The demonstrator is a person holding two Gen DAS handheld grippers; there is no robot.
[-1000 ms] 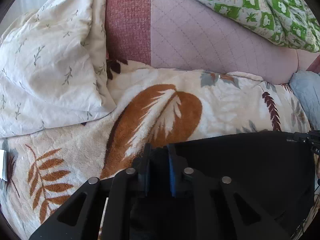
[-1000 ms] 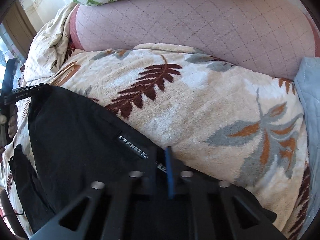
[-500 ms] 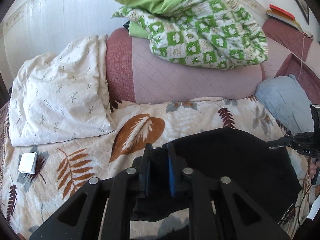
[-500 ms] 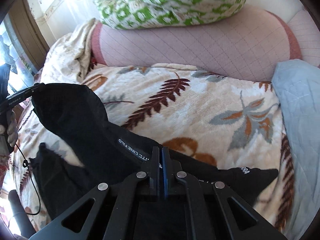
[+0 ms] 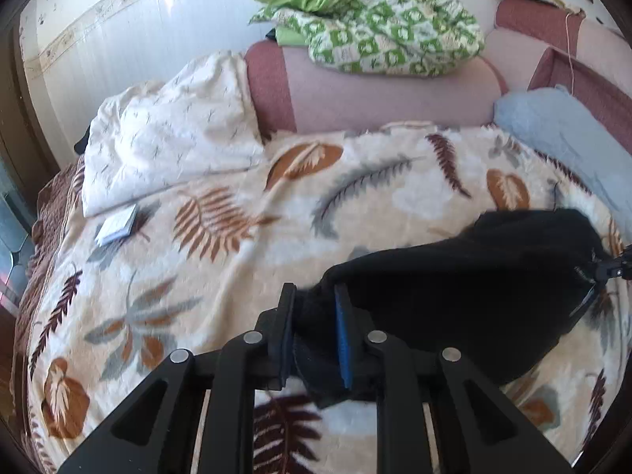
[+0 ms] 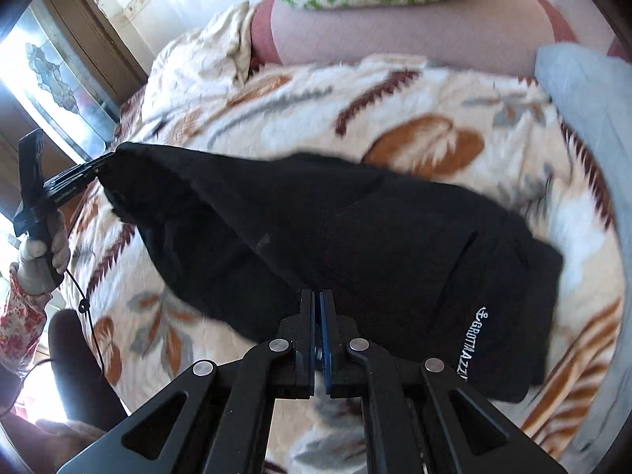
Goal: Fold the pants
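The black pants (image 5: 466, 288) hang stretched between my two grippers above a leaf-patterned blanket (image 5: 237, 237). My left gripper (image 5: 314, 296) is shut on a bunched corner of the black cloth. My right gripper (image 6: 316, 300) is shut on the pants' near edge; white lettering (image 6: 470, 347) shows on the cloth to its right. In the right wrist view the left gripper (image 6: 85, 175) holds the far left corner of the pants (image 6: 316, 229). In the left wrist view the right gripper's tip (image 5: 616, 266) shows at the pants' right edge.
A white leaf-print pillow (image 5: 170, 138) lies at the back left, a pink bolster (image 5: 387, 94) with a green-checked quilt (image 5: 375, 23) behind, a light blue cushion (image 5: 568, 138) at the right. A small white booklet (image 5: 116, 225) lies on the blanket. A window (image 6: 51, 79) is left.
Both grippers have risen and pulled back from the bed, lifting the pants off the blanket. The pants now hang spread between them, with much more of the bed in view.
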